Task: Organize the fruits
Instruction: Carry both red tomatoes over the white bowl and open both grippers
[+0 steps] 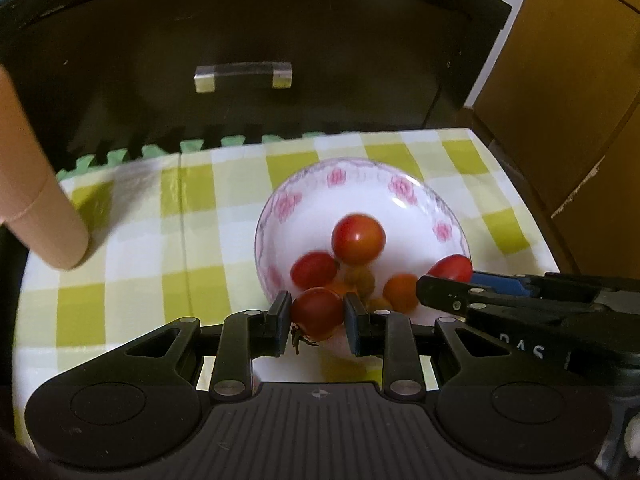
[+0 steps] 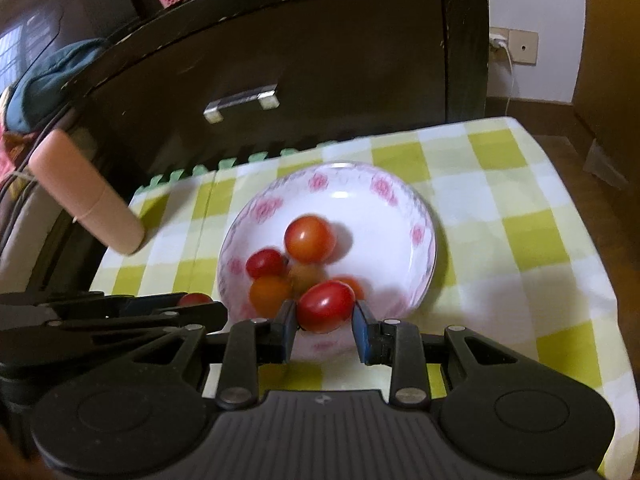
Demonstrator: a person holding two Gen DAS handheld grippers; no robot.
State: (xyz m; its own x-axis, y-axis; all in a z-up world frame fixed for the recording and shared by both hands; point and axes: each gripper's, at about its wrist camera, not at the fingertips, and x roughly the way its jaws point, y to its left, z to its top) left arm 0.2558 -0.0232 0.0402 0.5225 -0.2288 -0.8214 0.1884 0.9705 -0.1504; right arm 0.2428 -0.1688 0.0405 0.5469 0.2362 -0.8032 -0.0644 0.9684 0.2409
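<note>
A white bowl with pink flowers (image 1: 400,196) (image 2: 360,184) sits on a yellow-checked cloth and holds several red and orange cherry tomatoes (image 1: 358,238) (image 2: 310,238). My left gripper (image 1: 318,314) is shut on a red cherry tomato with a stem (image 1: 316,312), held at the bowl's near rim. My right gripper (image 2: 325,314) holds another red cherry tomato (image 2: 326,306) between its blue pads over the bowl's near side. The right gripper also shows in the left wrist view (image 1: 448,290), and the left gripper shows in the right wrist view (image 2: 192,306).
A tan cylinder (image 1: 36,208) (image 2: 88,192) leans onto the cloth's left side. A dark cabinet with a metal handle (image 1: 243,76) (image 2: 240,102) stands behind the table. A brown box (image 1: 568,92) stands at the right. The checked cloth (image 1: 180,248) (image 2: 520,220) extends around the bowl.
</note>
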